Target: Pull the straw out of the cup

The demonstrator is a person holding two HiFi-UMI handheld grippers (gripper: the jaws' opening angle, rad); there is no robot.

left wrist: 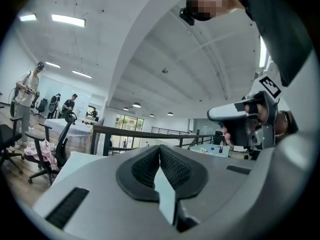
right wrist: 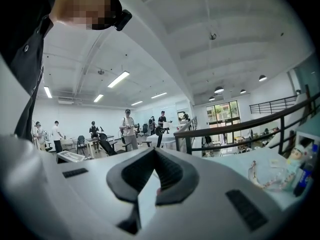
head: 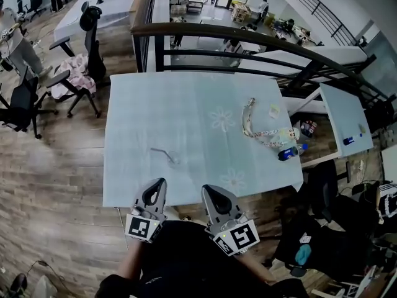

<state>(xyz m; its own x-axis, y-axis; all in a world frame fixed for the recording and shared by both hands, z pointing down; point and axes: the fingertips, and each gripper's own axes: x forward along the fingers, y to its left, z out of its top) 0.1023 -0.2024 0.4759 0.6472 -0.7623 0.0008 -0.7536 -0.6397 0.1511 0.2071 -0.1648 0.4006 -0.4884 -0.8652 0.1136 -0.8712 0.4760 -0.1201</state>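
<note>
You hold both tools low and close to your body at the near edge of the table (head: pixel 124 166), side by side and just apart. Each points roughly level out over the cloth, with its marker cube back toward you. Your left gripper (head: pixel 159 181) has its pads pressed together with nothing in them. Your right gripper (head: pixel 205 189) is also closed and empty. One straw (head: pixel 162 152) lies flat on the cloth just ahead of the left gripper, touching neither tool. A faint clear shape at its right end is too small to make out. Well ahead and to the right of the right gripper lie one looped strap (head: pixel 250 121) and one blue-capped bottle (head: pixel 289 153).
</note>
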